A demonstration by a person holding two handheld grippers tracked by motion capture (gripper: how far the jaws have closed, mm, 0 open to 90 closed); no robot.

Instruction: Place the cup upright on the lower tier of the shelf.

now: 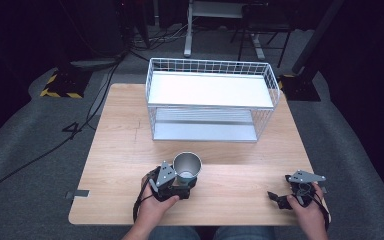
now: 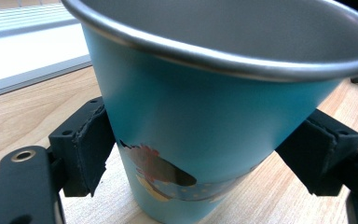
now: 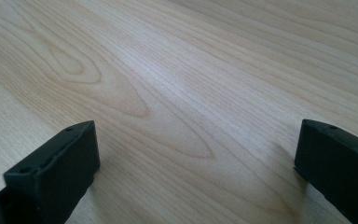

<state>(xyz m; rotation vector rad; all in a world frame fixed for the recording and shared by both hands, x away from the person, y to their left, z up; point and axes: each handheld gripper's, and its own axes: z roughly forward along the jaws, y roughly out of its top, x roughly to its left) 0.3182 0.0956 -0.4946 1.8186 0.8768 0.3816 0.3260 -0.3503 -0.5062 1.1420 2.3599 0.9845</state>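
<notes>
A light-blue metal cup point(image 1: 186, 167) with a silver rim and a printed picture low on its side stands upright on the wooden table point(image 1: 120, 150), near the front middle. My left gripper point(image 1: 181, 183) reaches it from the near side. In the left gripper view the cup point(image 2: 205, 121) sits between the two black pads point(image 2: 86, 149), which press on both of its sides, and its base rests on the wood. At the front right, my right gripper point(image 1: 276, 198) lies low over bare wood. Its jaws stand wide apart in the right gripper view, and the gripper point(image 3: 196, 163) holds nothing.
A white wire rack point(image 1: 210, 100) with a white upper shelf and a lower shelf stands at the back of the table, open toward me. Bare wood lies between the rack and the cup. Cables and stands are on the floor beyond.
</notes>
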